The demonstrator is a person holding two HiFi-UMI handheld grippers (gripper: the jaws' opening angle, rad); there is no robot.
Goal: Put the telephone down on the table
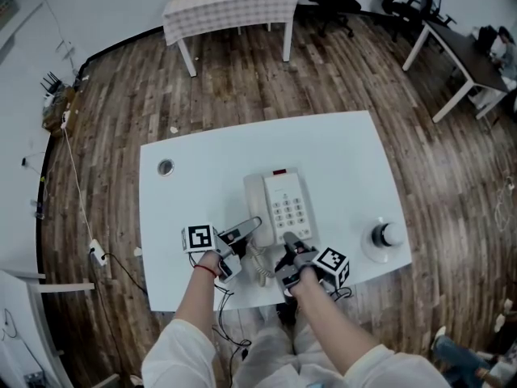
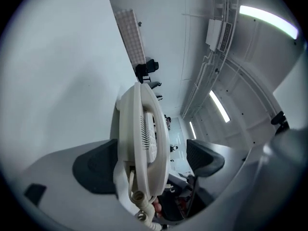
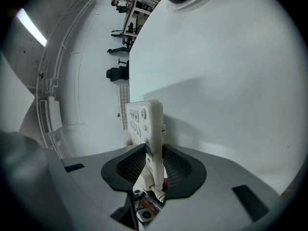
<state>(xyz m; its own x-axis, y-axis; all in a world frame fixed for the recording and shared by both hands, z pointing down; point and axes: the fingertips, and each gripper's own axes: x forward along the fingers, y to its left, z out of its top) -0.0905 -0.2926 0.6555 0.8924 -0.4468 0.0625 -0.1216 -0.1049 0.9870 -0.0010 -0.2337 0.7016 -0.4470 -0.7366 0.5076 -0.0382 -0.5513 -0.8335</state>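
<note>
A cream telephone (image 1: 279, 207) with a keypad lies at the middle of the white table (image 1: 347, 160), its handset on the left side. My right gripper (image 1: 289, 245) is shut on the near edge of the telephone's base (image 3: 144, 124), with both dark pads pressing it. My left gripper (image 1: 246, 229) stands open around the handset side (image 2: 144, 134): the left pad touches it and the right pad (image 2: 204, 158) is apart from it. The coiled cord (image 1: 260, 269) hangs near the table's front edge. I cannot tell whether the base rests flat.
A round white dish with a dark knob (image 1: 386, 237) sits at the table's right front corner. A cable hole (image 1: 166, 166) is at the back left. A cloth-covered table (image 1: 230, 2), a desk (image 1: 460, 51) and office chairs stand beyond on the wooden floor.
</note>
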